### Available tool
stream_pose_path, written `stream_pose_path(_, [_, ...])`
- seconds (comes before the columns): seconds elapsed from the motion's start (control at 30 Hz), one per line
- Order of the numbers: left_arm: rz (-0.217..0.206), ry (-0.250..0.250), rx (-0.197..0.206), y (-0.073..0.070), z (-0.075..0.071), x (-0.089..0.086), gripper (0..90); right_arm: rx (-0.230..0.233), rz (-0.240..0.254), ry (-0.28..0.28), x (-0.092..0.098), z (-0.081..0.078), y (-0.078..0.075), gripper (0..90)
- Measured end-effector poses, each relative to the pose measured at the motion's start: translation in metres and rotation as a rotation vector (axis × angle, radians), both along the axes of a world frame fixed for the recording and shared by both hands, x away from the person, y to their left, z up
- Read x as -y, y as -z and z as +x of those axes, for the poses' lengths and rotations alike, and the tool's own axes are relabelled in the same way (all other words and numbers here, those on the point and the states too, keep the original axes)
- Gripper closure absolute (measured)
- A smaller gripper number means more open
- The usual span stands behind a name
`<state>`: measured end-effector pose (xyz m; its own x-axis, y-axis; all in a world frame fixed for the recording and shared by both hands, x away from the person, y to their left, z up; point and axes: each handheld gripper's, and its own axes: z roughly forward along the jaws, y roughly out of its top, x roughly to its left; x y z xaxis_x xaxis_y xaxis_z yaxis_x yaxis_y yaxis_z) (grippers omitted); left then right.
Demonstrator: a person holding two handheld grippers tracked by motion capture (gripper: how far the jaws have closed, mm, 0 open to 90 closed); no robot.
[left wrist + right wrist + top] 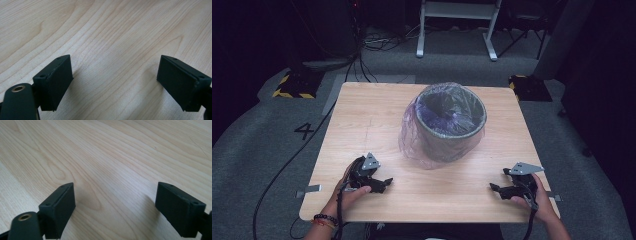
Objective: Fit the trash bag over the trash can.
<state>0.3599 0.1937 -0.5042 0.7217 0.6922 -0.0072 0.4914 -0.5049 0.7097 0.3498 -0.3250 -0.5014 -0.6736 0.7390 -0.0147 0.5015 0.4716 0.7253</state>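
Bin [451, 125], grey and round, stands upright toward the far middle of the wooden table [367, 120], lined with a clear plastic bag [412, 135] that drapes down its outside. Left gripper [384, 184] and right gripper [496, 189] sit low at the near edge, well apart from it, jaws spread with nothing between.

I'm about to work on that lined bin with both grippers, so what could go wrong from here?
1. The plastic bag is thin and see-through and bulges loosely down the side of the bin; a jaw could snag or tear it.
2. The bin stands free on the table, so a one-sided pull might tip or slide it.
3. Both the left gripper and right gripper sit open and low near the table's front edge; reaching in could scrape the wood.
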Motion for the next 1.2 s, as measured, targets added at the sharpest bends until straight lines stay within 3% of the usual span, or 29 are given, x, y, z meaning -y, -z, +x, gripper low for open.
stream_pose_path(0.2, [0.0,0.0,0.0,0.0,0.0,0.0,12.9,0.01,0.02,0.083,0.0083,-0.008,0.0022,15.5])
stream_pose_path(1.2, [0.0,0.006,-0.002,0.0001,0.0007,0.0005,12.0,0.003,0.018,0.093,0.0071,-0.0061,0.0024,12.3])
